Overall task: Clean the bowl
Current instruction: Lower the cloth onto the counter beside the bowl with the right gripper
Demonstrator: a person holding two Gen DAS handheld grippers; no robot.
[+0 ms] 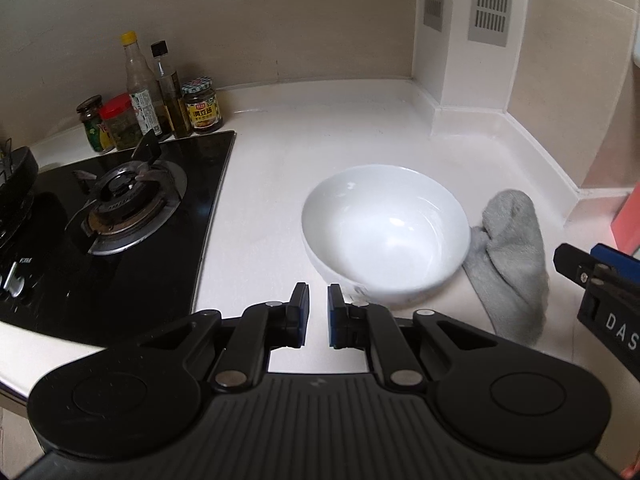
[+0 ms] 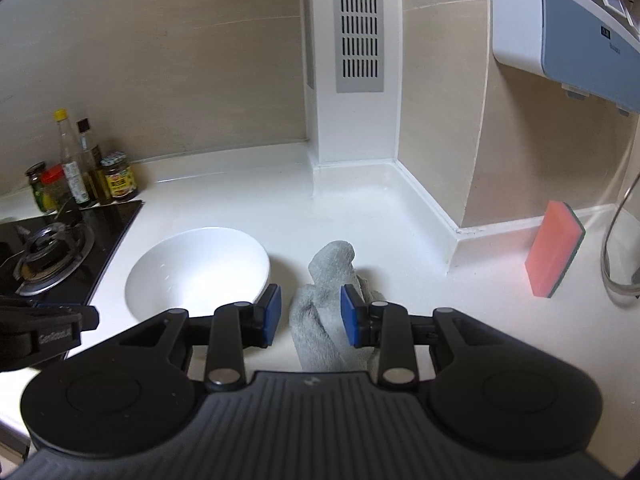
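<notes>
A: The left gripper [image 1: 318, 300] is held narrowly parted, gripping nothing, at the near rim of the white bowl [image 1: 384, 232]. The right gripper [image 2: 308, 308] is spread wide over the grey cloth [image 2: 332, 320], nothing clasped.

B: The bowl is seen upright on the counter [image 1: 260, 168], cloth touching its right side (interior looks bare; residue cannot be judged).

A: Risk noted: if only a fold is pinched, the cloth may slip. An unbraced bowl could be pushed towards the hob [image 1: 120, 208].
</notes>
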